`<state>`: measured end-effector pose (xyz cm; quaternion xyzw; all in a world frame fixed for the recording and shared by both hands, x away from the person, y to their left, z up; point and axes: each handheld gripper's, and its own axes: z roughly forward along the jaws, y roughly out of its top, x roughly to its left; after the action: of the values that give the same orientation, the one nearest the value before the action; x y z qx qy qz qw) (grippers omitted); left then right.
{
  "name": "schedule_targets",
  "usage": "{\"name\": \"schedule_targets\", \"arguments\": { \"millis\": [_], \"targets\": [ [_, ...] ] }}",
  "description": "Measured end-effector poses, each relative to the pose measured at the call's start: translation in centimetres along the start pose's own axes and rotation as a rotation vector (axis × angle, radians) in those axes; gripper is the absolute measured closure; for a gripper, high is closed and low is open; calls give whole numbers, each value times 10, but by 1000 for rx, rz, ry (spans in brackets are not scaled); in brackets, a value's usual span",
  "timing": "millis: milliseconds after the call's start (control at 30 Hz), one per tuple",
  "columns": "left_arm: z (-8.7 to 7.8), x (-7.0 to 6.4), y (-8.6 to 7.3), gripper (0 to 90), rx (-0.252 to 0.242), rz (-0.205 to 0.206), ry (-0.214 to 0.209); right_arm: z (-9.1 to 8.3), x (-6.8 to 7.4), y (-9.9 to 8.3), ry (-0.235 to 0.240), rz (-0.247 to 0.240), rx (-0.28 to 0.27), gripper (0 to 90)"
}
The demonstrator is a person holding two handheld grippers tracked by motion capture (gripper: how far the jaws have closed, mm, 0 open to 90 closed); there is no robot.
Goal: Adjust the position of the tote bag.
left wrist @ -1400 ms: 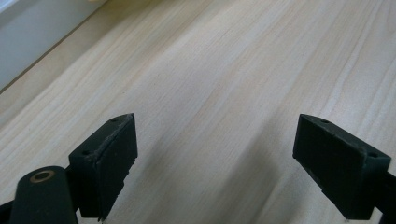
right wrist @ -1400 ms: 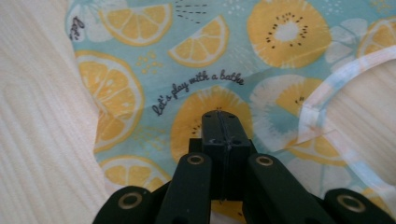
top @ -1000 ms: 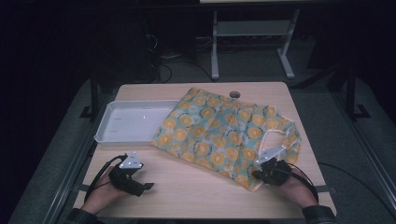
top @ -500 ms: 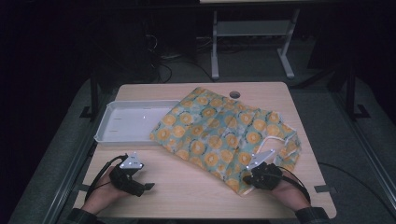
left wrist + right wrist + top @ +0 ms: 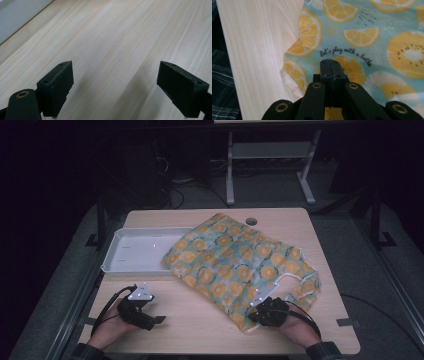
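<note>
A fabric bag (image 5: 240, 260) printed with lemon and kiwi slices on pale blue lies spread across the middle and right of the wooden table (image 5: 200, 320). My right gripper (image 5: 254, 316) sits at the bag's near corner, jaws pressed together on the fabric; in the right gripper view the shut jaws (image 5: 330, 62) lie over the print (image 5: 362, 37), close to the cloth's edge. My left gripper (image 5: 159, 320) rests at the front left on bare wood, well apart from the bag. Its jaws (image 5: 115, 75) stand wide open with nothing between them.
A white shallow tray (image 5: 112, 265) sits at the back left, with the bag's edge lapping over its right side. The bag's handles (image 5: 300, 285) lie bunched at the right. A round cable hole (image 5: 251, 221) marks the table's far edge.
My right gripper has moved left along the front of the table, dragging the bag's near corner with it. The left gripper has stayed put.
</note>
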<state>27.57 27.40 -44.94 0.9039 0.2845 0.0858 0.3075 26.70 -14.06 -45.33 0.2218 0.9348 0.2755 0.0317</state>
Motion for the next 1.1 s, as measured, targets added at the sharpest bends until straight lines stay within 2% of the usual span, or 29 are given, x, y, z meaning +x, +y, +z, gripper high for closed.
{"name": "schedule_targets", "arguments": {
  "millis": [300,433,500,633,733,767,800,833,867,933,967,1000,1033,1100],
  "targets": [
    [-1,-4,8,151,-10,-6,-8,8,10,11,22,-43,1,895],
    [-3,-9,18,245,-53,-6,-16,1,6,10,15,-25,-12,895],
    [-4,-10,20,338,-57,-7,-21,-5,2,8,8,-1,-32,895],
    [2,-21,39,520,-77,8,-75,-18,-6,5,-19,53,-59,895],
    [11,-33,53,654,-70,47,-120,-26,-13,2,-42,95,-76,894],
    [11,-33,53,693,-70,47,-120,-26,-13,2,-42,95,-76,894],
    [16,-41,61,734,-62,78,-145,-31,-18,-1,-61,110,-88,894],
    [16,-41,61,762,-62,78,-145,-32,-21,-2,-67,113,-91,894],
    [23,-50,70,799,-72,92,-175,-35,-23,-3,-76,122,-94,894],
    [30,-58,80,859,-79,99,-221,-38,-28,-5,-93,135,-101,894],
    [30,-58,80,880,-79,99,-221,-38,-28,-5,-93,135,-101,894],
    [36,-63,88,894,-85,96,-255,-41,-33,-7,-105,147,-109,893],
    [36,-63,88,895,-85,96,-255,-41,-33,-7,-105,147,-109,893],
    [47,-73,102,895,-79,131,-271,-44,-40,-11,-128,158,-100,893]
  ]
}}
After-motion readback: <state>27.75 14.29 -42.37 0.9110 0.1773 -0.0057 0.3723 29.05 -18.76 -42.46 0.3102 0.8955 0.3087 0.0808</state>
